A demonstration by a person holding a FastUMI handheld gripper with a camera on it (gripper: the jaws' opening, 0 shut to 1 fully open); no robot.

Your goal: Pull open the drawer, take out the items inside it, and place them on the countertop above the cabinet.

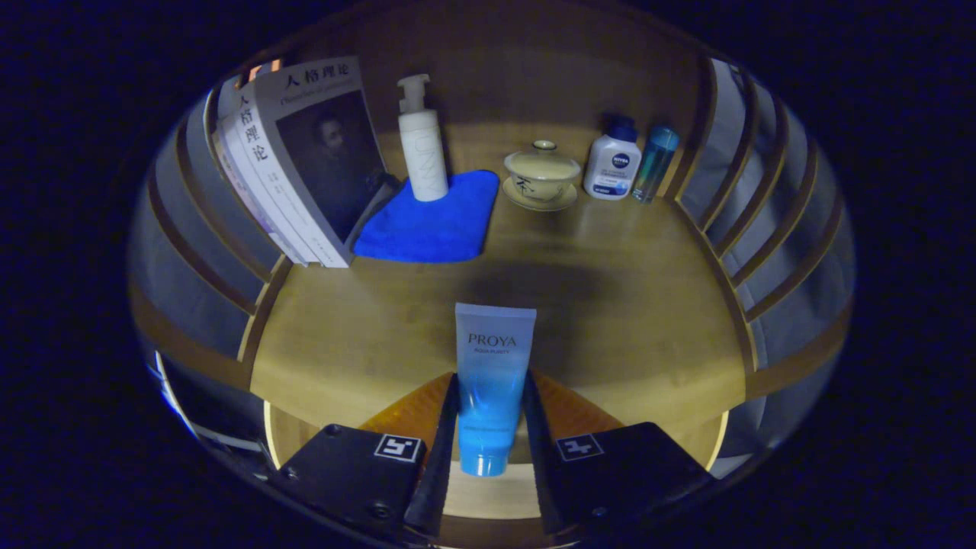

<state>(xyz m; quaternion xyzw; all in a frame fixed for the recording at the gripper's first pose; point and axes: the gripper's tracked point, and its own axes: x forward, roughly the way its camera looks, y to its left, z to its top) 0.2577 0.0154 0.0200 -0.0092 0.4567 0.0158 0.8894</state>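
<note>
One item, a blue tube (492, 385), is pinched between the jaws of the gripper (488, 427), cap toward the camera, held over the wooden counter (648, 305). This looks like the placing step: the tube is out of the drawer and needs lowering onto bare wood before release. From the left, beyond the fingers, stand leaning books (297, 160), a pump bottle (422, 145) on a blue cloth (435, 221), a lidded cup (542, 174), a white bottle (612, 164) and a teal bottle (656, 162). The gripper points level at the back wall, tilted slightly downward.
</note>
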